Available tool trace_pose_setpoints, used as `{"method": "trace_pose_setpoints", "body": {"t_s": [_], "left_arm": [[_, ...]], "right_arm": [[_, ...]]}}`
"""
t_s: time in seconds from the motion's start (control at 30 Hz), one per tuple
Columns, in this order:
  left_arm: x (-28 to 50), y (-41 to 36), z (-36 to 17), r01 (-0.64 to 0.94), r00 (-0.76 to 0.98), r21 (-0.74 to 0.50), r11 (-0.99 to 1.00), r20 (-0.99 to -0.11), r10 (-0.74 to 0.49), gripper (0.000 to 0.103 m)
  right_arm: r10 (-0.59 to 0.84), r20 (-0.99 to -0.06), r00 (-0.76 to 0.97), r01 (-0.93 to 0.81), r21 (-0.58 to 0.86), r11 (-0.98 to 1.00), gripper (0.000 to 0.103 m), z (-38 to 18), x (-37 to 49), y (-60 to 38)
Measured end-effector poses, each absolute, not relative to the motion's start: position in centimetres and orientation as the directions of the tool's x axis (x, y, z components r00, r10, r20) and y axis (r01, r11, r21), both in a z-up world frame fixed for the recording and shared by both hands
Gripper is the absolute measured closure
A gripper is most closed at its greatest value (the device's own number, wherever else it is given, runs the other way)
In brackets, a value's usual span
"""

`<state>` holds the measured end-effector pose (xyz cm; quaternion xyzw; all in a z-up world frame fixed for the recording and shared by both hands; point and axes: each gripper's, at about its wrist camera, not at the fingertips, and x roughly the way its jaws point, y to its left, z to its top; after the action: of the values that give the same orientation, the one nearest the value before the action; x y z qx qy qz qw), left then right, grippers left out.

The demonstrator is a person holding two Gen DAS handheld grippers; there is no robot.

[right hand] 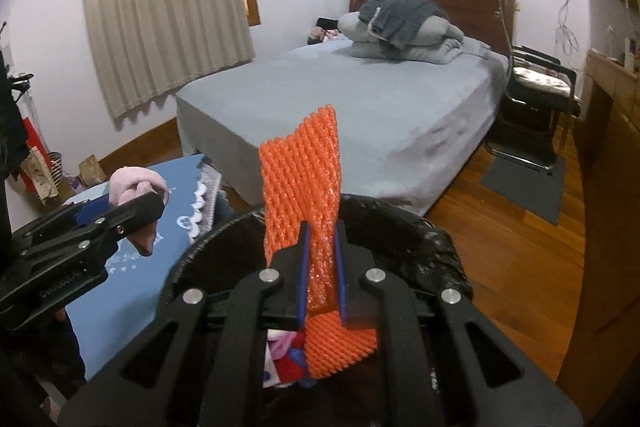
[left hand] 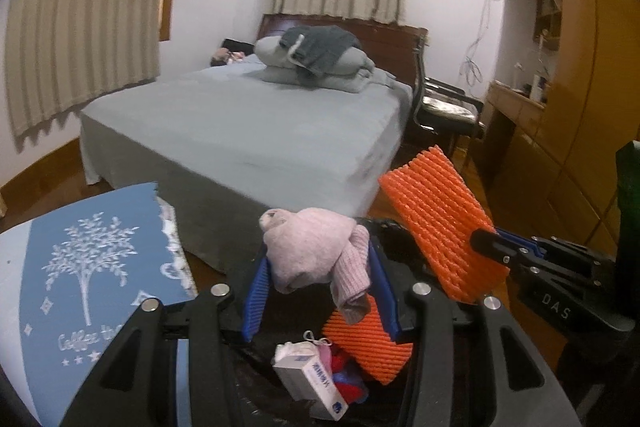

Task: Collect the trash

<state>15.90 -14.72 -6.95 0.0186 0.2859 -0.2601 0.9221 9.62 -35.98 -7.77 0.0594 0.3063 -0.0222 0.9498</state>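
Note:
My left gripper (left hand: 318, 263) is shut on a crumpled pink cloth (left hand: 316, 247) and holds it above the open black trash bin (left hand: 384, 227). It also shows in the right wrist view (right hand: 136, 207), with the pink cloth (right hand: 134, 183) in it. My right gripper (right hand: 322, 267) is shut on an orange foam net (right hand: 302, 179), upright over the bin (right hand: 420, 223). The same net (left hand: 436, 219) shows in the left wrist view at the right. Inside the bin lie another orange net (left hand: 368, 347), a white box (left hand: 312, 375) and red scraps (left hand: 348, 379).
A table with a blue cloth printed with a white tree (left hand: 92, 287) stands left of the bin. A grey bed (left hand: 248, 123) with folded bedding is behind. A black chair (right hand: 536, 87) and wooden cabinets (left hand: 560, 87) are at the right, over wooden floor.

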Motion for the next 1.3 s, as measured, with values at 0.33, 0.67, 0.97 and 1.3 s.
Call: {"method": "trace_pose_setpoints", "body": {"t_s": [0.33, 0.67, 0.97, 1.3], "left_arm": [[17.5, -17.8, -9.8, 0.533, 0.640, -0.138, 0.835, -0.580, -0.505, 0.057], [18.6, -17.8, -10.4, 0.549, 0.592, -0.185, 0.815, -0.603, -0.535, 0.033], [18.8, -14.7, -8.8, 0.481, 0.651, -0.179, 0.858, -0.583, -0.487, 0.012], [16.8, -9.6, -6.3, 0.352, 0.750, -0.113, 0.929, -0.560, -0.352, 0.006]], "right_arm": [[-0.041, -0.626, 0.779, 0.128, 0.095, 0.987, 0.092, -10.2, 10.3, -38.1], [-0.037, -0.661, 0.750, 0.135, 0.098, 0.986, 0.070, -12.0, 11.3, -38.7], [-0.045, -0.648, 0.760, 0.140, 0.097, 0.985, 0.027, -11.5, 11.0, -38.4], [0.006, -0.619, 0.785, 0.096, 0.131, 0.987, 0.007, -8.3, 9.9, -36.8]]}}
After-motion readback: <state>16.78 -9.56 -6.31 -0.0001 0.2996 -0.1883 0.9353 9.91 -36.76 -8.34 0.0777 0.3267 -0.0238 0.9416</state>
